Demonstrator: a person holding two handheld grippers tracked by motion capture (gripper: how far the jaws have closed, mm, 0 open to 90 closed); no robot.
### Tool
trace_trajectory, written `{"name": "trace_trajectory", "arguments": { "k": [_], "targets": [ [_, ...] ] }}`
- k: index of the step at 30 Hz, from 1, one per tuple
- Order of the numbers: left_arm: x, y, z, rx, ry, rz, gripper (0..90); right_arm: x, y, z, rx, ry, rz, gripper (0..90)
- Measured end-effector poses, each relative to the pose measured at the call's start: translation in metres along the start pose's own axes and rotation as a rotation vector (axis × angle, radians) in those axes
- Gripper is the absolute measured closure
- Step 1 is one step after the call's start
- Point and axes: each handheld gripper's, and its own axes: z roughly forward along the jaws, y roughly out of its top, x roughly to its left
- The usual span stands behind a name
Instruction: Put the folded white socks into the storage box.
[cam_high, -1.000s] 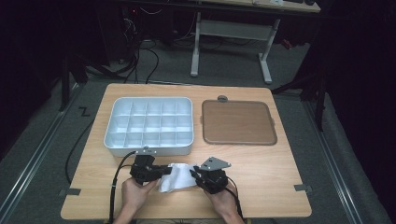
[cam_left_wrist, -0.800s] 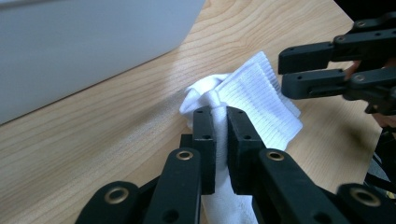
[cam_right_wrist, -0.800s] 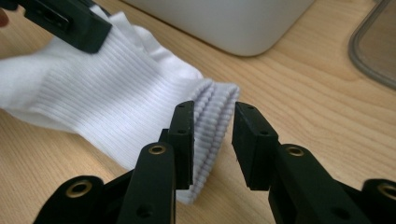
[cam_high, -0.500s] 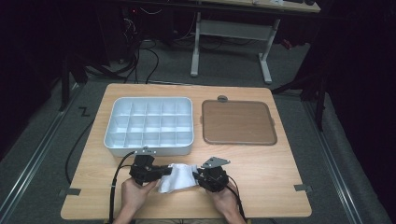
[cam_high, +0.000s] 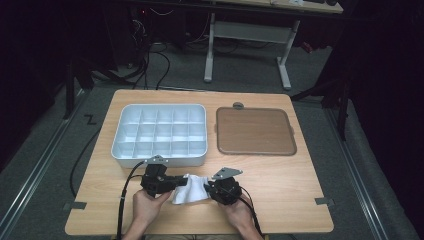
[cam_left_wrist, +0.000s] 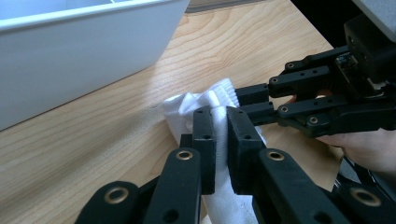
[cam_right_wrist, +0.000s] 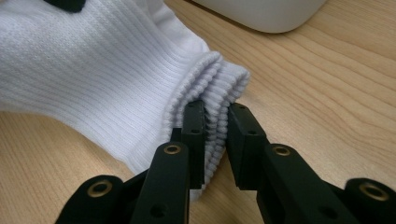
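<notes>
Low in the frame's centre, the left gripper pinches the white sock tight, while the right gripper, jaws just closing, clasps its ribbed cuff.

Wooden table, light grain. White compartment tray at left half, grid of small cells, near wall close to front area. Brown flat tray just right of it, not touching. Small grey round piece at brown tray's far edge. Grey floor around; white desk frame and cables behind.
</notes>
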Motion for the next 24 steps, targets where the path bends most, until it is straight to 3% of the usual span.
{"name": "trace_trajectory", "arguments": {
  "k": [4,13,24],
  "targets": [
    [-0.001,0.001,0.000,-0.003,-0.005,-0.002,83.5,0.003,0.001,0.002,-0.001,0.006,-0.006,78.5],
    [-0.010,0.001,0.005,0.002,-0.008,0.049,83.4,0.007,0.003,0.005,-0.002,0.014,-0.009,78.5],
    [-0.014,0.001,0.008,0.001,-0.018,0.061,83.4,0.009,0.005,0.006,0.003,0.024,-0.017,78.5]
  ]
}}
